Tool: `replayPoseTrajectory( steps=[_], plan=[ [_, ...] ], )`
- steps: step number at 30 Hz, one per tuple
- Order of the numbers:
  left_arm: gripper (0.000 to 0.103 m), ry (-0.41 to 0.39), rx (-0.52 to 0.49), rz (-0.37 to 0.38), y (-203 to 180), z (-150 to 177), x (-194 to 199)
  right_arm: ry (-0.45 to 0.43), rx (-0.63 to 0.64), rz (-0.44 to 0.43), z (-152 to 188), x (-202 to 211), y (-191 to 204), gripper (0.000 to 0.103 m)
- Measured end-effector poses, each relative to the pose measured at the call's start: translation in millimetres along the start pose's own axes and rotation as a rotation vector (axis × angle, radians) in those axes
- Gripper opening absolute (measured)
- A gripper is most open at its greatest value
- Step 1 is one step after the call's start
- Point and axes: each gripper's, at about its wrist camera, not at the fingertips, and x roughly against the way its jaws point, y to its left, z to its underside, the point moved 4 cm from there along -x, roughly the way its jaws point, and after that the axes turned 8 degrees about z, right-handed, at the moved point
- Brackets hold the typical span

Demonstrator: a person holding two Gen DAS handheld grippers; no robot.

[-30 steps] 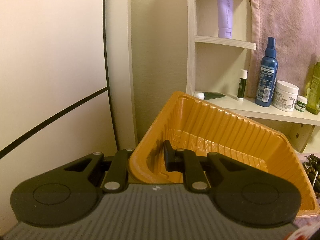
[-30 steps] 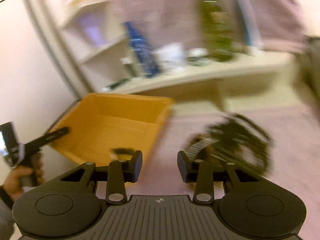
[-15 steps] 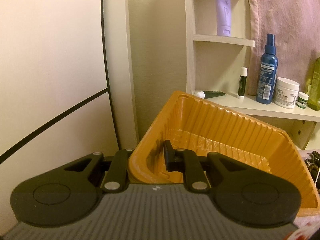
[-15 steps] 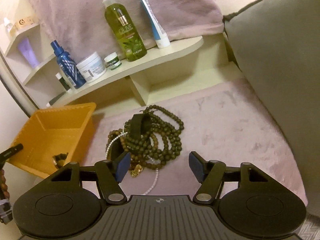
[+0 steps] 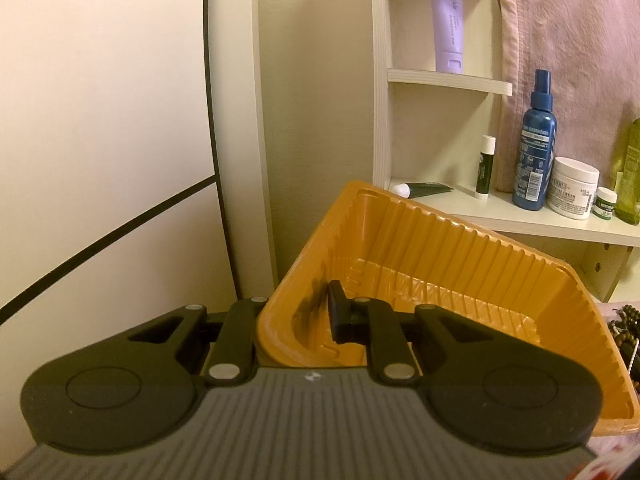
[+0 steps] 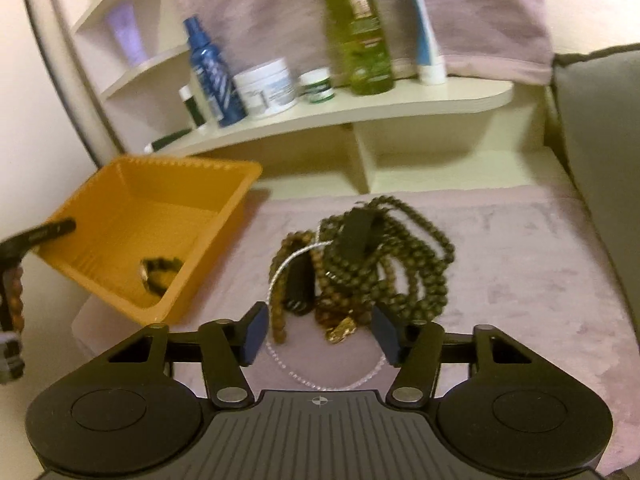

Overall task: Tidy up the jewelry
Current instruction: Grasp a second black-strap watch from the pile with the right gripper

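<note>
An orange ribbed plastic tray (image 5: 460, 264) is tilted, its near wall pinched by my left gripper (image 5: 292, 320), one finger inside and one outside. In the right wrist view the tray (image 6: 132, 216) sits at the left with one piece of jewelry (image 6: 158, 272) in it, and the left gripper's finger (image 6: 44, 232) shows on its rim. A tangle of dark bead bracelets (image 6: 372, 256) with a white bead strand (image 6: 316, 380) and a gold piece (image 6: 342, 330) lies on the pink mat. My right gripper (image 6: 320, 334) is open and empty, just above the near side of the pile.
A cream shelf (image 6: 360, 108) behind holds a blue spray bottle (image 6: 214, 76), white jar (image 6: 266, 88), small jar (image 6: 318, 86), green bottle (image 6: 360, 28) and tubes. A grey cushion (image 6: 600, 140) stands at the right. A pink mat (image 6: 520, 280) covers the surface.
My right gripper swung from the tray toward the bead pile, opened wider and came down close over it. The left gripper kept its hold on the tray.
</note>
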Motion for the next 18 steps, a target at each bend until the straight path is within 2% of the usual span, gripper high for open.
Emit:
replayPoseTrajectory(
  steps=[11,18],
  plan=[
    [0.016,-0.004,-0.004,0.001,0.1,-2.8,-0.3,-0.027,0.005,0.087,-22.5,-23.4,-8.1,0.048],
    [0.016,-0.004,-0.01,0.0,0.5,-2.5,1.3,-0.032,-0.016,0.132,-42.9,-54.3,-5.4,0.038]
  ],
)
